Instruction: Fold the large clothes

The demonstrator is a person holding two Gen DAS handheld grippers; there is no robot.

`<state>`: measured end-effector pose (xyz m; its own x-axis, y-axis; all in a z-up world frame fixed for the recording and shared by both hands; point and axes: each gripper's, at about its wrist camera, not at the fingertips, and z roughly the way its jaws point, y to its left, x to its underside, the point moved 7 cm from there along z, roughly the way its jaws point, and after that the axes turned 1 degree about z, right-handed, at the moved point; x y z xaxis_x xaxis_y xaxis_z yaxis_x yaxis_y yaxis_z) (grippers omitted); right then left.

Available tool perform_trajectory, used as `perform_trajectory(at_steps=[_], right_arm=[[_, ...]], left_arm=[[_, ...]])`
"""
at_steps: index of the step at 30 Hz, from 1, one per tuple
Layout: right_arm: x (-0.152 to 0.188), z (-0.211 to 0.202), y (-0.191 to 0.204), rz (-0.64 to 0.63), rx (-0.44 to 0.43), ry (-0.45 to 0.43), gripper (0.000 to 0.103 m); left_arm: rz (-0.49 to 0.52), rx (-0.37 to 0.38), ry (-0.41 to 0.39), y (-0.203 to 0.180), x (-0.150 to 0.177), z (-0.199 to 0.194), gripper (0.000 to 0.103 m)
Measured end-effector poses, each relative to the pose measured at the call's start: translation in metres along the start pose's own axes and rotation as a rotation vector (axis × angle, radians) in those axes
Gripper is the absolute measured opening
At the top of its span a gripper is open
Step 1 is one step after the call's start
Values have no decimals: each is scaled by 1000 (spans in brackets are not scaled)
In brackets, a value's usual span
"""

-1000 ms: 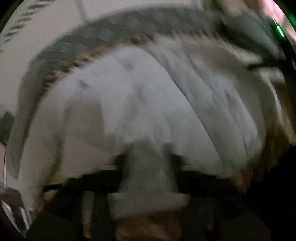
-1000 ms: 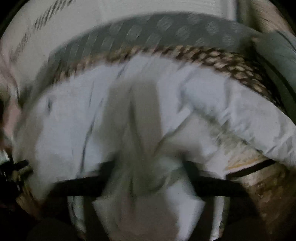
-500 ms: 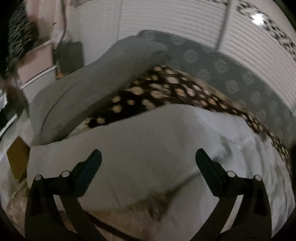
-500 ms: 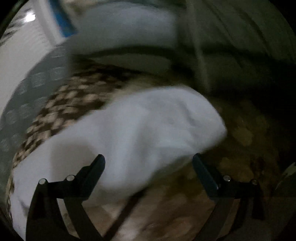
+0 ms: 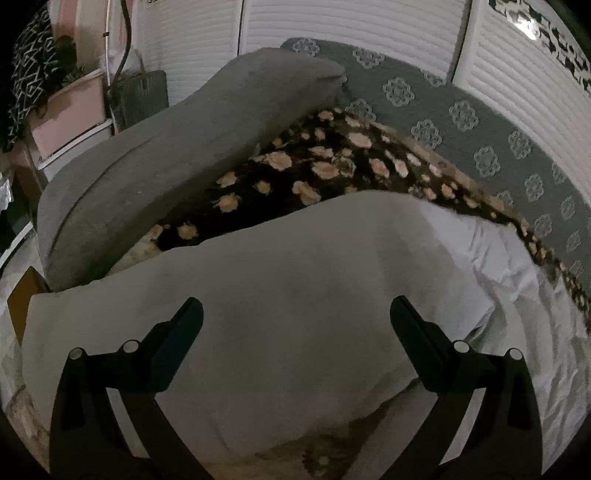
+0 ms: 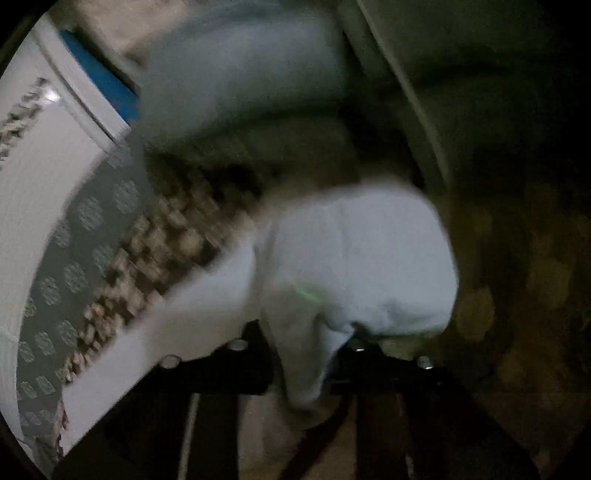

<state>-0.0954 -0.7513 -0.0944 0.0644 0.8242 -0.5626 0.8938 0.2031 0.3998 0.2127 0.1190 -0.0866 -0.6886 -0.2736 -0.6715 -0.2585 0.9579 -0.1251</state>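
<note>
The sofa (image 5: 166, 173) took up most of my left wrist view: a grey armrest on the left, and a backrest w/ pale medallion print (image 5: 461, 114) curving off to the right. Behind it stood white slatted panels (image 5: 332, 22). Over the seat lay a dark blanket w/ tan flower blotches (image 5: 317, 173), and on top of that the white garment (image 5: 295, 295), spread wide across the blanket, smooth on the near side and creased toward the right edge (image 5: 535, 314). At far left I could make out a pink shelf unit (image 5: 70, 114) w/ a black-and-white patterned cloth (image 5: 33, 66) hanging by it.

The left claw (image 5: 295, 325) stood wide open over the garment, both fingers clear of the fabric, nothing between the pads.

The right wrist view was dim and blurred. The same garment (image 6: 354, 258) bulged up just ahead of the right claw (image 6: 314, 365), w/ a fold of the white cloth running down into the claw. Its jaws had just been closing and were now pinched on that fold, the black fingers (image 6: 236, 365) close together either side of it. The patterned blanket (image 6: 166, 251) and medallion backrest (image 6: 77, 240) showed at left; the right half was too dark to tell much. A blue strip (image 6: 99, 85) showed at upper left, but I couldn't tell what it belonged to.
</note>
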Motion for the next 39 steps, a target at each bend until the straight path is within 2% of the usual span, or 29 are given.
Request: perform_trajectory(at_steps=[2,4,5,6,7,9,11,12,14,15,17,20,21,22,23,24,25,28,30,33,37,39], right_arm=[[-22,-37,41,-100,-41,-134,16],[-34,-82,97,-234,-118,-266,16],[-32,-106,129,-305,-180,-318,17],[-28,-120,153,-351,-228,-341,17],[-13,-142,189,-429,-312,-359,17],[30,-166,252,-565,-473,-323,19],[79,-176,296,-673,-605,-240,21],[108,-178,315,-735,-654,-192,21],[190,-174,348,-889,-713,-43,25],[218,-170,353,-935,-708,5,27],[298,-152,356,-1096,-632,133,27],[363,-148,339,-1355,-533,141,27],[373,-151,334,-1417,-524,129,34],[374,-156,328,-1442,-529,122,40],[374,-158,329,-1448,-537,123,58],[372,-163,328,-1445,-547,132,90],[368,-169,330,-1424,-576,143,99],[354,-180,344,-1409,-610,83,101],[343,-197,350,-1415,-622,27,101],[310,-223,353,-1346,-636,-24,101],[243,-248,342,-1244,-596,-81,101],[213,-251,335,-1247,-538,-162,101]], left_arm=[[-39,40,-45,-5,-10,-16,100],[-50,69,-116,-11,-24,-40,100],[-42,77,-144,-14,-29,-49,100],[-26,83,-168,-19,-32,-56,100],[0,82,-198,-25,-37,-64,100],[18,69,-241,-30,-39,-75,100],[18,76,-265,-39,-35,-81,100],[28,95,-259,-46,-32,-81,100],[104,161,-213,-68,-22,-77,100],[138,171,-205,-77,-17,-77,100],[201,186,-201,-95,-7,-77,100],[258,233,-157,-118,9,-75,100],[274,244,-145,-125,14,-74,100],[291,247,-139,-130,19,-73,100],[324,247,-134,-138,26,-72,100],[351,242,-133,-144,30,-71,100],[376,235,-132,-148,35,-70,100],[441,222,-125,-159,48,-69,100],[434,257,-90,-164,55,-69,100],[398,316,-49,-171,63,-73,100],[502,310,-43,-195,92,-86,100],[506,333,-26,-210,101,-92,100]])
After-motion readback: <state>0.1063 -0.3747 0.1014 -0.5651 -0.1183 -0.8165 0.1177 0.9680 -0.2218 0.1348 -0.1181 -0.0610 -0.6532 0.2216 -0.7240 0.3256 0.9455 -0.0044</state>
